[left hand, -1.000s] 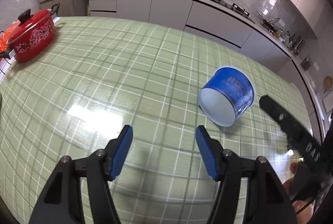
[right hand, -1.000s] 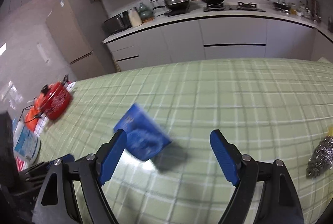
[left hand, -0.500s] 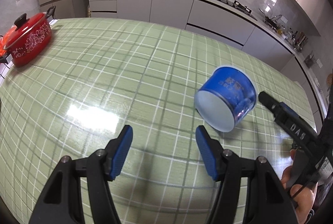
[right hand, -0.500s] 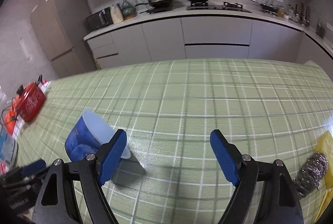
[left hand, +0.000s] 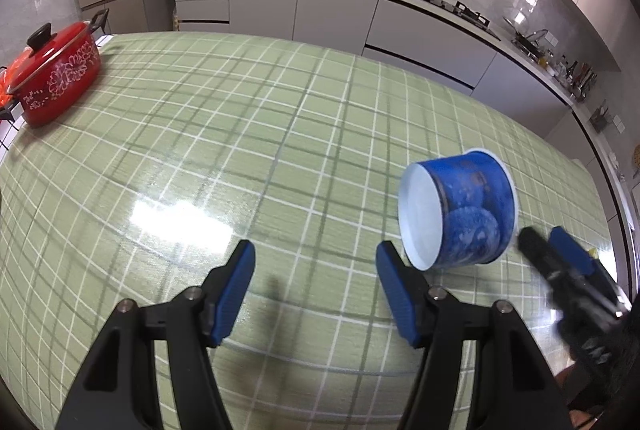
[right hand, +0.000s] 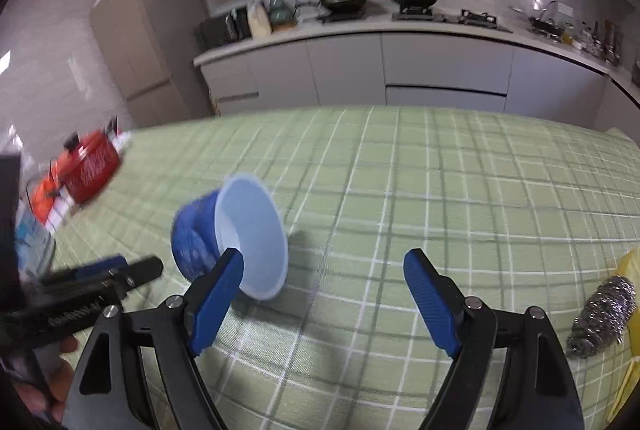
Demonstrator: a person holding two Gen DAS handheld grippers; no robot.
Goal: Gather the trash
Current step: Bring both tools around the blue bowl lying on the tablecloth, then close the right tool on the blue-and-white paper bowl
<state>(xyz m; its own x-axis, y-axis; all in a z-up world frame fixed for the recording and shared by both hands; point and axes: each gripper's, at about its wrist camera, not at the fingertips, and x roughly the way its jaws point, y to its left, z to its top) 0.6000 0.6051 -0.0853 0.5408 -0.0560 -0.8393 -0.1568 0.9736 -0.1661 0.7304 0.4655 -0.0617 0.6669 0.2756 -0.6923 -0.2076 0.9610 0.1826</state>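
One blue paper cup [left hand: 464,214] lies tipped on its side on the green checked tablecloth [left hand: 240,134]. In the right wrist view its white inside looks empty. A pale printed pattern runs round its blue wall, but no word on it can be read.

The left gripper [left hand: 316,282] hovers over bare cloth just to the left of the cup, with its jaws parted and nothing between its blue pads [left hand: 236,286]. Its right-hand pad sits just beside the cup's white end; whether they touch cannot be told.

The right gripper [right hand: 320,294] comes at the cup from its open mouth. Its jaws stand wide and press on nothing: its left-hand pad overlaps the cup's rim in the picture, while the other stands well apart over the cloth. White lettering runs along the black body of the left gripper in the right wrist view, too blurred to read.

One red lidded pot [left hand: 52,70] with a white flower pattern stands at the far left edge of the cloth, well apart from the cup. One steel scouring ball [right hand: 604,314] lies well to the cup's right, against something yellow [right hand: 632,270] at the frame's edge.
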